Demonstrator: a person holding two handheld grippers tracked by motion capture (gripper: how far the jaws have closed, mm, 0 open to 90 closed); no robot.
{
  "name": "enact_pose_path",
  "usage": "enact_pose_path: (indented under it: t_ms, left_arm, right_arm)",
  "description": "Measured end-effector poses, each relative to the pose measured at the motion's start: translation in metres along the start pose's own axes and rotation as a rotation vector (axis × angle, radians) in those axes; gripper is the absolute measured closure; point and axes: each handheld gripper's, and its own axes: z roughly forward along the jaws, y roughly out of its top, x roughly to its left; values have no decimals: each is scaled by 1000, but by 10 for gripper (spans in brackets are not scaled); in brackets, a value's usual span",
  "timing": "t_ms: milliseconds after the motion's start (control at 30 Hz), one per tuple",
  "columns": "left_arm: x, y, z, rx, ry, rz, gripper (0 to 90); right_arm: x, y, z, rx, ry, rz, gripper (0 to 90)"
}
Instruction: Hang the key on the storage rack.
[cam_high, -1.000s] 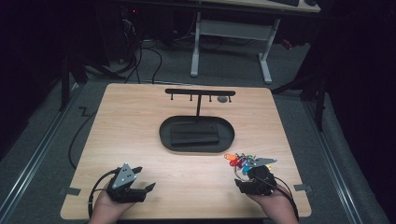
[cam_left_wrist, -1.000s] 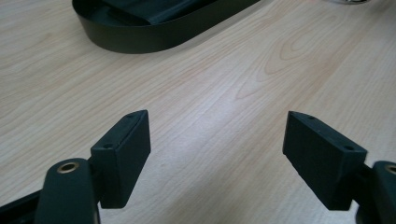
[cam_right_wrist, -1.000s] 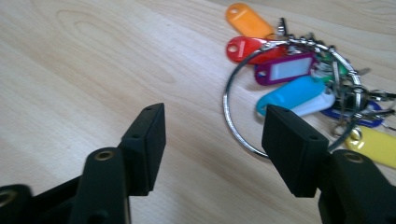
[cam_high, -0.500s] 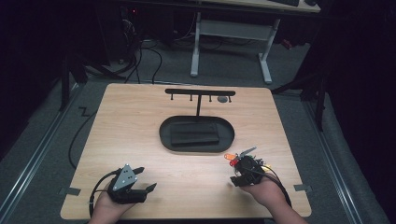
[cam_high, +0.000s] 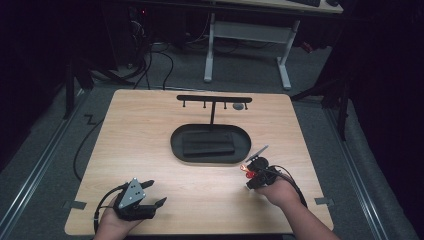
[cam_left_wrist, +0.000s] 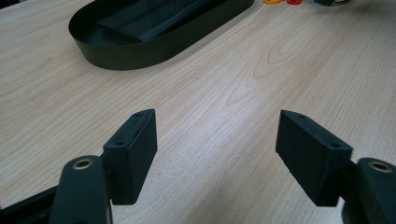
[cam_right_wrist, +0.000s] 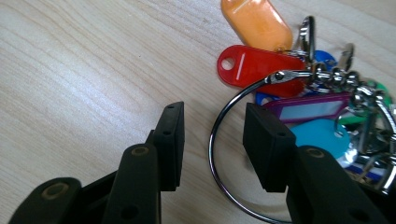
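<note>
A bunch of keys (cam_high: 245, 169) with coloured tags lies on the wooden table, just right of the tray's front. In the right gripper view, its big steel ring (cam_right_wrist: 211, 140) carries a red tag (cam_right_wrist: 252, 65), an orange tag (cam_right_wrist: 257, 21) and several others. My right gripper (cam_right_wrist: 214, 112) is tipped down over the bunch. It is open, and the ring's left arc passes between its jaws without being pinched. My left gripper (cam_high: 150, 192) rests near the front left edge, wide open (cam_left_wrist: 215, 126) over bare wood.
A black oval tray (cam_high: 176, 145) holding a flat black block (cam_high: 207, 143) sits mid-table, its wall (cam_left_wrist: 140, 53) ahead of the left jaws. Behind it stands a black hook rack (cam_high: 214, 99). A table frame and cables stand on the floor beyond.
My right gripper has moved left and away from the front edge and tipped down onto the keys. The left gripper has stayed still.
</note>
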Motion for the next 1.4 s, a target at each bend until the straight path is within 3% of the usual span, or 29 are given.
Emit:
enact_pose_path:
  t_ms: [67,267,467,600,733,1100,1167,1200,1400]
  left_arm:
    - [0,0,0,1,0,3,302]
    - [-2,0,0,-1,4,15,305]
    - [-1,0,0,4,5,14,306]
    - [-2,0,-1,-8,15,17,315]
    - [-2,-1,-1,-3,15,18,316]
    - [-2,-1,0,7,13,20,316]
    - [-2,-1,1,6,13,22,316]
    - [-3,-1,1,9,11,24,316]
    - [-3,-1,3,15,6,27,316]
  right_arm:
    - [-2,3,2,26,17,24,591]
    - [-5,12,6,68,23,22,615]
    - [-6,16,7,88,-9,16,761]
    - [-5,15,6,99,-4,-10,860]
    - [0,14,5,115,-34,-73,866]
    - [-2,0,-39,83,-61,-172,869]
    - [-5,-3,-46,77,-68,-176,869]
    - [-5,-5,-50,77,-69,-153,870]
    - [-10,-11,-68,78,-94,-186,873]
